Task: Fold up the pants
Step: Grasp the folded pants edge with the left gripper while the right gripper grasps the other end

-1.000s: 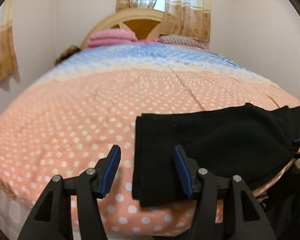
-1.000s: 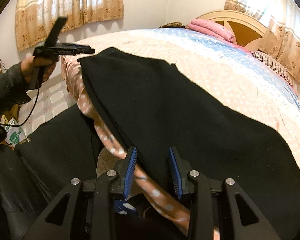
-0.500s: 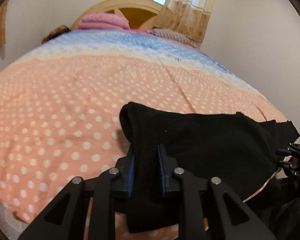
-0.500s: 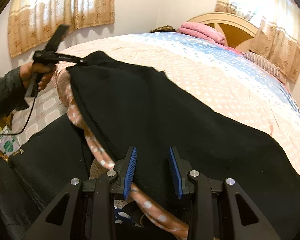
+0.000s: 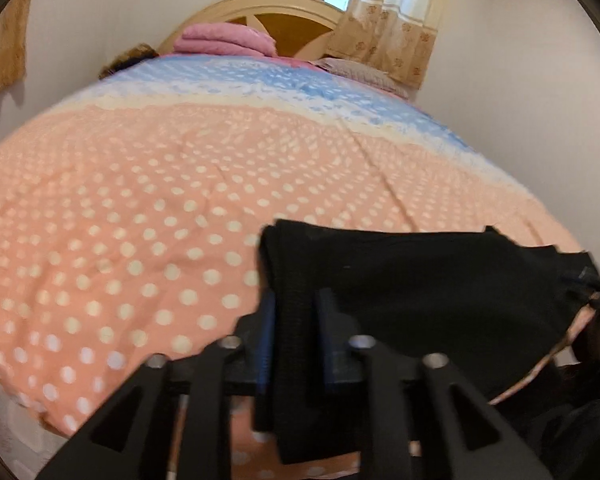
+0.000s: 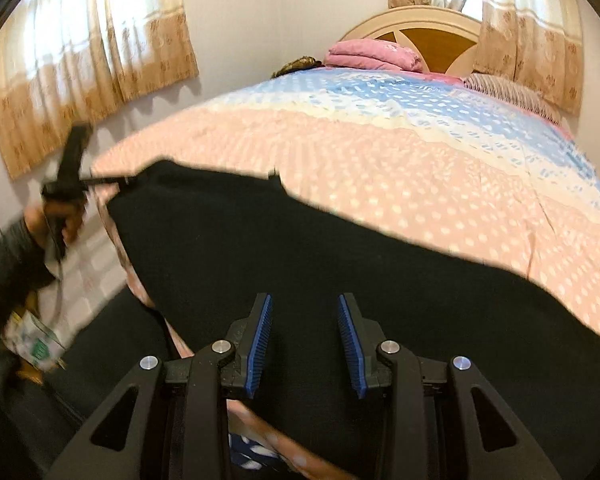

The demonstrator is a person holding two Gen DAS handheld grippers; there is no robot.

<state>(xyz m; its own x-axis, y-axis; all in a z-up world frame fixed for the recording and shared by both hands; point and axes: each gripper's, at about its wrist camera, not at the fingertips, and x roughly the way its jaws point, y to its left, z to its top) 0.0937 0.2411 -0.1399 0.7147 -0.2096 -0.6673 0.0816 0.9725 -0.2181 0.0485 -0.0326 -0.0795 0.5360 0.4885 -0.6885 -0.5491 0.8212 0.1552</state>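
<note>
- Since a second ago, your left gripper has clamped the black pants edge, bottom center.
- Only the right wrist view shows your right gripper parted above pants draped over the polka-dot bedspread.

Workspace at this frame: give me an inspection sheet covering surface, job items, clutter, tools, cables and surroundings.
Surface: bedspread, pink polka-dot, blue band at far end.
Job's things: black pants spread along the near bed edge.
Clutter: folded pink blanket and striped pillow by the headboard.
Tools: left tool shut on a pants edge; right tool open above the pants.
Cables: thin cord hanging under the left hand.
Surroundings: curtains, white walls.
</note>
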